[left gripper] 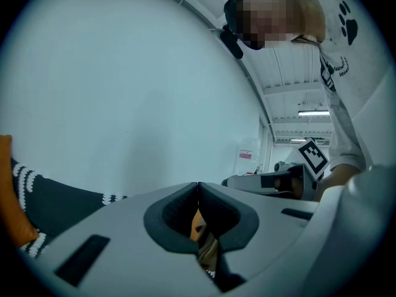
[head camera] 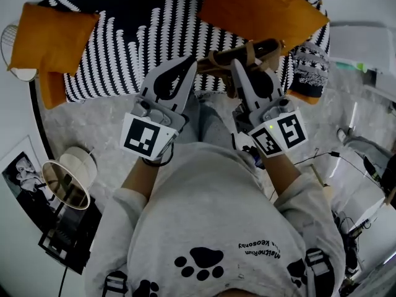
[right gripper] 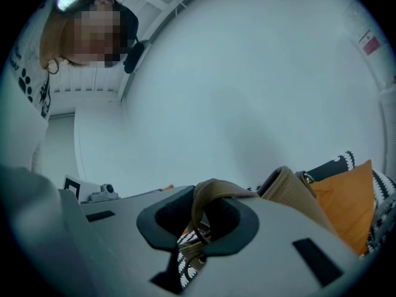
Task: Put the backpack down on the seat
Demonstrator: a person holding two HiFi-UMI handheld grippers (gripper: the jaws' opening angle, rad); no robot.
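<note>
In the head view, the left gripper (head camera: 185, 65) and right gripper (head camera: 239, 64) hold the tan backpack (head camera: 260, 47) at upper centre, over the black-and-white seat (head camera: 142, 30) (orange cushions (head camera: 52, 37) lie on it). In the left gripper view, the jaws are clenched on a thin tan strap (left gripper: 198, 228). In the right gripper view, the jaws grasp a looped strap (right gripper: 207, 193).
</note>
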